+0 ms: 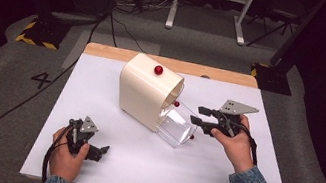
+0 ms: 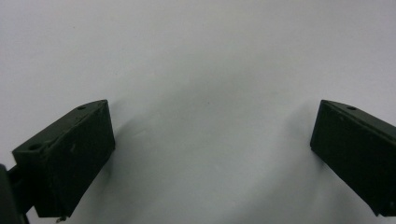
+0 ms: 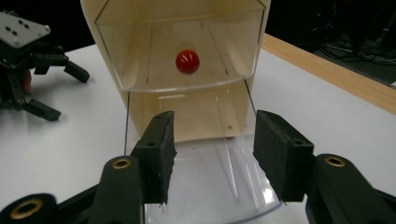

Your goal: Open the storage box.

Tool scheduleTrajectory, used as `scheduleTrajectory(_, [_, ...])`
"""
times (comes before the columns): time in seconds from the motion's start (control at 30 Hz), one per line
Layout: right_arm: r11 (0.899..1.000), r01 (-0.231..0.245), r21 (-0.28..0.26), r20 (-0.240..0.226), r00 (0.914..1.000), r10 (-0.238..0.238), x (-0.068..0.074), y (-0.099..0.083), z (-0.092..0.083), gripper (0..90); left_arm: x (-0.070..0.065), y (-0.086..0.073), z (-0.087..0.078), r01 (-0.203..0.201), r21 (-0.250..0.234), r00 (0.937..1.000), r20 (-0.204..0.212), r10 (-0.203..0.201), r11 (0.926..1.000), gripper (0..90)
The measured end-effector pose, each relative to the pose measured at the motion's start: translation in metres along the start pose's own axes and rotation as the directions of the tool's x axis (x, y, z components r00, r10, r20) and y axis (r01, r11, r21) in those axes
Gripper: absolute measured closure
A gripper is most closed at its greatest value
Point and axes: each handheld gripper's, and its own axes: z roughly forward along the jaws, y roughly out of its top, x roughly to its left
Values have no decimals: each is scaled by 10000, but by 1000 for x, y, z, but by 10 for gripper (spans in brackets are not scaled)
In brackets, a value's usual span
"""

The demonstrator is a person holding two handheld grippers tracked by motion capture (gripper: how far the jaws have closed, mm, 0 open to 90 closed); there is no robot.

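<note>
A cream cabinet (image 1: 143, 90) with clear drawers stands mid-table. Its upper drawer (image 3: 177, 51) is closed and carries a red knob (image 3: 187, 61). The lower clear drawer (image 1: 175, 124) is pulled out toward my right gripper (image 1: 197, 115). That gripper is open, and its jaws stand on either side of the drawer's front end (image 3: 205, 182) with nothing pinched. Another red knob (image 1: 158, 70) sits on the cabinet's top. My left gripper (image 1: 100, 153) rests near the front left of the white table (image 1: 137, 168), open, with bare tabletop (image 2: 205, 70) between its jaws.
A wooden strip (image 1: 166, 62) runs along the table's far edge. Beyond it are grey floor, cables and a white stand's legs (image 1: 206, 8). In the right gripper view the left gripper (image 3: 28, 70) is seen farther off at the upper left.
</note>
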Motion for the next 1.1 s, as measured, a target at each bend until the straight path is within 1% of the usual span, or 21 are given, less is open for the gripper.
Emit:
scheduleTrajectory(0.03, [10000, 0, 0, 0, 10000, 0, 0, 0, 0, 491, 0, 0, 0, -8, -8, 10000, -5, 8, 10000, 0])
scheduleTrajectory(0.07, [10000, 36, 14, -6, 10000, -36, -2, 3, 7, 501, 0, 0, 0, -23, 6, 10000, -5, 23, 10000, 0])
scheduleTrajectory(0.1, [10000, 36, 14, -6, 10000, -36, -2, 3, 7, 501, 0, 0, 0, -19, 1, 10000, -4, 19, 10000, 0])
scheduleTrajectory(0.23, [9999, 115, -48, -275, 9996, -116, -3, 11, 20, 537, 0, 0, 0, -44, -17, 10000, -19, 44, 10000, 0])
scheduleTrajectory(0.3, [9999, 124, -62, -350, 9993, -126, -3, 12, 22, 541, 0, -1, 0, -9, -34, 10000, -26, 9, 10000, 0])
scheduleTrajectory(0.33, [9998, 171, -89, -496, 9986, -175, -1, 15, 28, 551, 0, -1, 0, -69, -65, 10000, -55, 69, 10000, 0])
scheduleTrajectory(0.37, [9997, 228, -101, -556, 9982, -233, -1, 16, 31, 556, 0, -1, 0, -69, -65, 10000, -55, 69, 10000, 0])
scheduleTrajectory(0.4, [9997, 228, -101, -556, 9982, -233, -1, 16, 31, 556, 0, -1, 0, -79, -59, 10000, -58, 79, 10000, 0])
scheduleTrajectory(0.43, [9995, 266, -163, -695, 9972, -277, 1, 18, 36, 565, 0, -1, 0, -86, -67, 9999, -79, 85, 9999, 0])
scheduleTrajectory(0.5, [9994, 292, -178, -755, 9967, -304, 1, 19, 38, 571, 0, -1, 0, -83, -70, 9999, -77, 82, 9999, 0])
scheduleTrajectory(0.57, [9994, 288, -188, -813, 9962, -302, 2, 20, 44, 601, 0, -1, 0, -88, -71, 9999, -80, 87, 9999, 0])
scheduleTrajectory(0.6, [9994, 288, -188, -813, 9962, -302, 2, 20, 44, 601, 0, -1, 0, -88, -71, 9999, -80, 87, 9999, 0])
scheduleTrajectory(0.63, [9994, 292, -196, -872, 9957, -309, 1, 21, 48, 633, 0, -1, 0, -73, -66, 10000, -61, 72, 10000, 0])
scheduleTrajectory(0.67, [9994, 292, -196, -872, 9957, -309, 1, 21, 48, 633, 0, -1, 0, -73, -66, 10000, -61, 72, 10000, 0])
scheduleTrajectory(0.7, [9992, 302, -259, -958, 9949, -326, 2, 21, 50, 679, 0, -1, 0, -73, -69, 10000, -65, 73, 9999, 0])
scheduleTrajectory(0.73, [9992, 302, -259, -958, 9949, -326, 2, 21, 50, 679, 0, -1, 0, -73, -69, 10000, -65, 73, 9999, 0])
scheduleTrajectory(0.8, [9990, 381, -217, -987, 9943, -401, 2, 21, 50, 732, 0, -1, 0, -64, -67, 10000, -56, 64, 10000, 0])
scheduleTrajectory(0.9, [9989, 404, -244, -960, 9945, -425, 2, 21, 50, 741, 0, -1, 0, -60, -65, 10000, -51, 60, 10000, 0])
scheduleTrajectory(1.0, [9981, 558, -244, -836, 9948, -576, 4, 21, 50, 742, 0, -1, 0, -10, -50, 10000, -28, 10, 10000, 0])
scheduleTrajectory(1.1, [9980, 576, -266, -830, 9948, -596, 4, 20, 49, 742, 0, -1, 0, -65, -70, 10000, -56, 64, 10000, 0])
